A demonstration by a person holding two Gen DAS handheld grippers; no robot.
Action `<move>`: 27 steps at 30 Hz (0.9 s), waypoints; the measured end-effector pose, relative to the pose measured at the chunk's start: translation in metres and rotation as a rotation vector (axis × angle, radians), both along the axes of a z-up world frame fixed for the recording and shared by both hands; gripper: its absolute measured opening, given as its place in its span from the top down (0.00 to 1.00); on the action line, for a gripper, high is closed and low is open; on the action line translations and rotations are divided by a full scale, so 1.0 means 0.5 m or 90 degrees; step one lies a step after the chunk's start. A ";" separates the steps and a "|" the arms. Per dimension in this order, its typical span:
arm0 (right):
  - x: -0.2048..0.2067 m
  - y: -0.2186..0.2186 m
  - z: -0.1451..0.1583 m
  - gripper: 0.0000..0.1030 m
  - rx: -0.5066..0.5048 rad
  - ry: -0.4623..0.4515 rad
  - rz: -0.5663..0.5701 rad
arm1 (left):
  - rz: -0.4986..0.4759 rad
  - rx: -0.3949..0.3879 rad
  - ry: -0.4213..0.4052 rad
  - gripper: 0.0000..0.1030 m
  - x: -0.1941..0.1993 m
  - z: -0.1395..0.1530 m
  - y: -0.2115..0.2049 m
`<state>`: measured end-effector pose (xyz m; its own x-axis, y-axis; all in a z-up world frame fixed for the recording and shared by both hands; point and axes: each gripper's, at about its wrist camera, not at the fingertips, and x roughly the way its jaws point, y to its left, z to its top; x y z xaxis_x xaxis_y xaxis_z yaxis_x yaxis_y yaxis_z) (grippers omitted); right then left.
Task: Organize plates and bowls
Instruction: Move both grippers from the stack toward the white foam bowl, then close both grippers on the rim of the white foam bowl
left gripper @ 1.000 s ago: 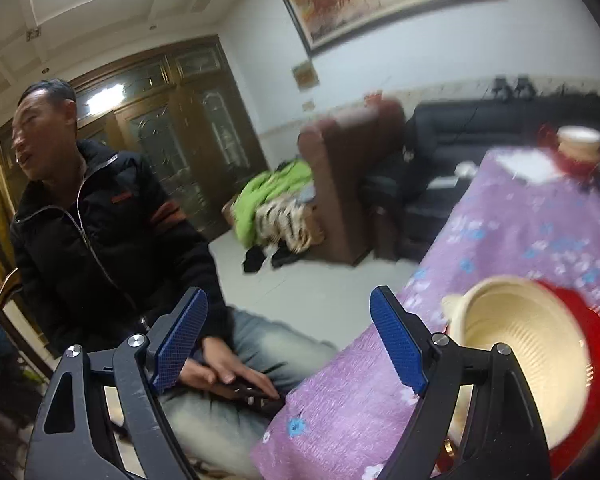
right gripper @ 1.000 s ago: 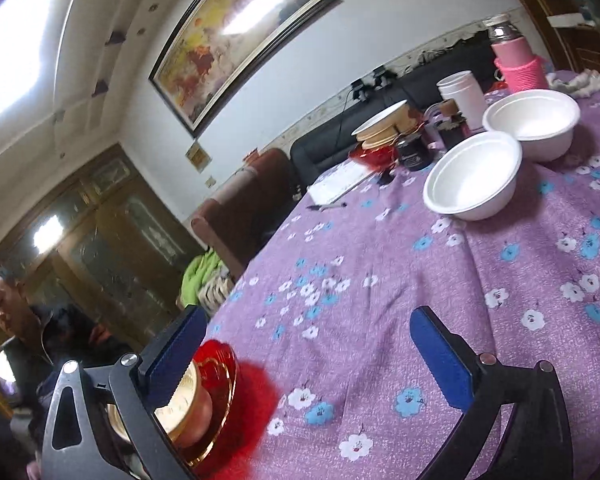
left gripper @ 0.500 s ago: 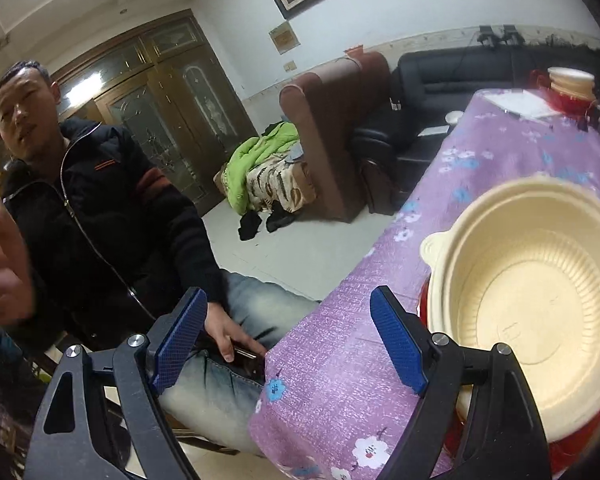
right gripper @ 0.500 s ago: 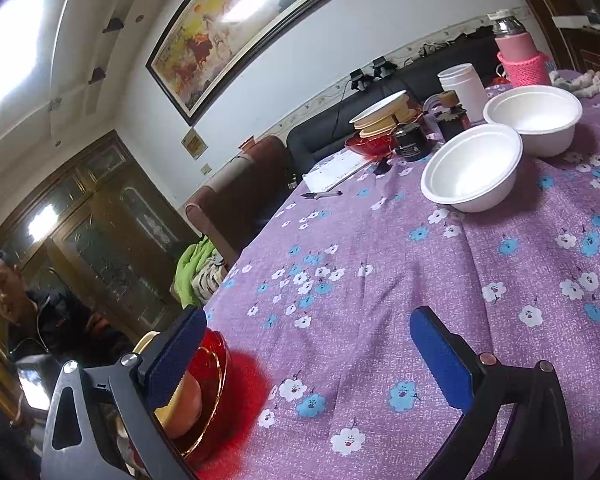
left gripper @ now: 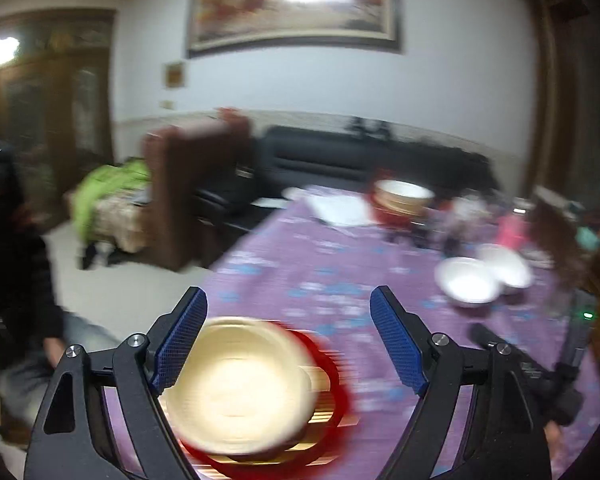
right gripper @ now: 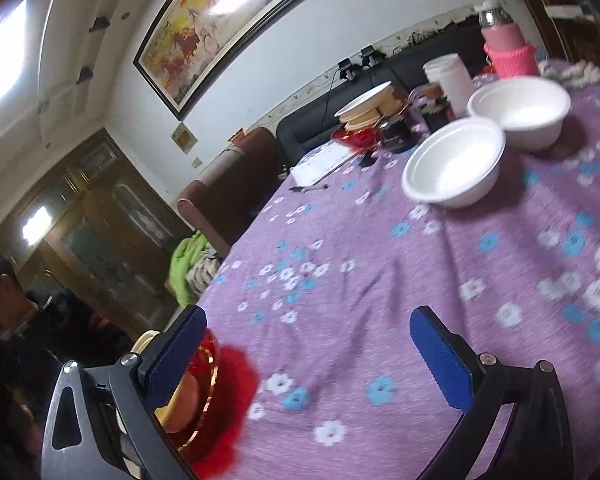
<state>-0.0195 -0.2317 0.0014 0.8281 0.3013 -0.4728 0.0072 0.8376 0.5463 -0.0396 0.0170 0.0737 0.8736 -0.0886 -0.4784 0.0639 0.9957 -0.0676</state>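
Observation:
A cream bowl rests in a red plate near the table's left edge, blurred. My left gripper hovers just above and behind it, open, with nothing between its fingers. Two white bowls stand side by side farther right. My right gripper is open over bare purple cloth. The red plate with the cream bowl shows beside its left finger. The white bowls lie ahead of it, and a stack of plates stands at the far end.
The purple flowered tablecloth covers the table. A pink flask, white cup, dark jars, papers and a pen crowd the far end. A person in a dark jacket sits off the left edge.
The left wrist view has swung right, from the seated person to the table. The cream bowl now lies under the left fingers. The right gripper has barely moved.

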 end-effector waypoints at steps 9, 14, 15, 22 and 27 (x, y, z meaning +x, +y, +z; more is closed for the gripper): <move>0.090 -0.229 0.112 0.00 -0.024 0.053 -0.079 | -0.052 -0.087 0.195 0.18 0.202 -0.035 -0.225; 0.171 -0.318 0.092 0.03 0.090 0.167 -0.088 | -0.020 -0.057 0.252 0.18 0.319 -0.102 -0.330; 0.189 -0.329 0.074 0.07 0.111 0.187 -0.089 | -0.022 -0.058 0.258 0.18 0.334 -0.112 -0.339; 0.245 -0.361 -0.030 0.25 0.190 0.274 -0.088 | -0.055 -0.092 0.294 0.18 0.429 -0.166 -0.400; 0.246 -0.374 -0.043 0.24 0.200 0.231 -0.126 | -0.075 -0.150 0.332 0.18 0.475 -0.212 -0.421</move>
<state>0.1036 -0.4185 -0.0199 0.6830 0.3291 -0.6521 0.3847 0.5969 0.7041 0.1978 -0.1934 -0.0324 0.5052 -0.3275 -0.7985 0.0724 0.9380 -0.3389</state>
